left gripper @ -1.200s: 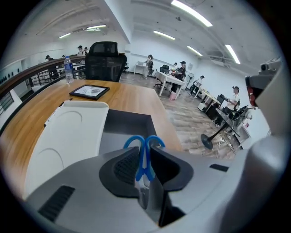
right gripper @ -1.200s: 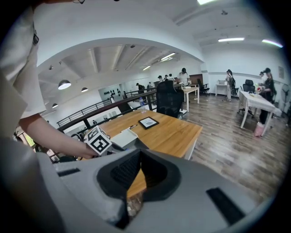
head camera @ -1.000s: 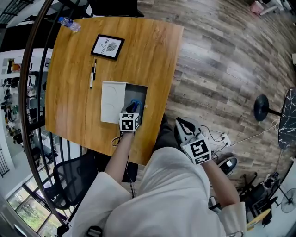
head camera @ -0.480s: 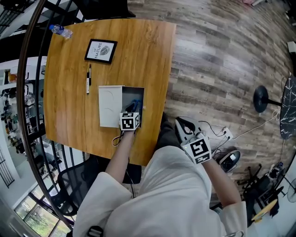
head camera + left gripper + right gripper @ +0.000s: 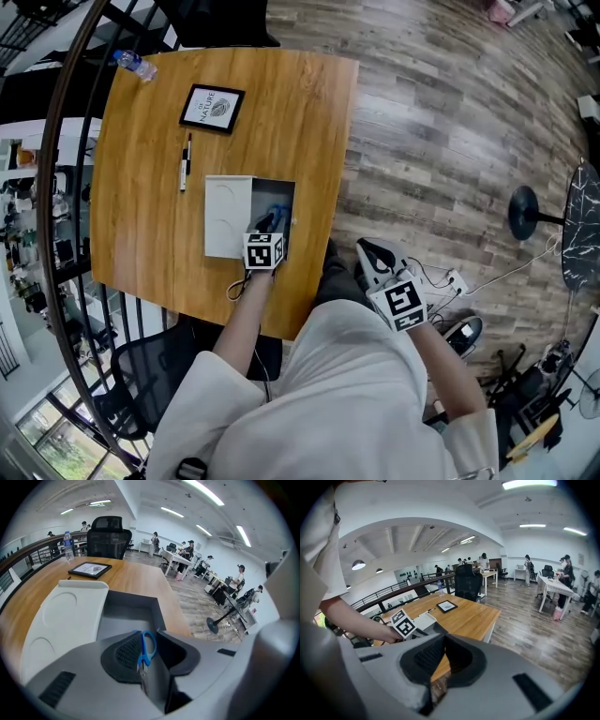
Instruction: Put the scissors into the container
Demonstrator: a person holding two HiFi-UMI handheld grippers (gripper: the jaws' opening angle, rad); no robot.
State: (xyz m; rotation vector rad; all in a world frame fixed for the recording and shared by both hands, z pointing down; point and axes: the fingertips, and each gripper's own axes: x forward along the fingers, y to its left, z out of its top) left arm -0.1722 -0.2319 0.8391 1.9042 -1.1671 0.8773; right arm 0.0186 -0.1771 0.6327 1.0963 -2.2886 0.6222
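left gripper (image 5: 146,632) jaws just opening, scissors (image 5: 149,648) look loose between them over container (image 5: 131,605) by table's (image 5: 136,576) near edge. might snag pad on pullback, flip out. right gripper (image 5: 444,637) closed, empty

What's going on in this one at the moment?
A person holds the left gripper over the open grey container on the wooden table. The blue-handled scissors stand between its jaws, which have just been opening, so the release looks to be under way. The white lid sits to one side of the opening. The right gripper is shut and empty, off the table's edge.
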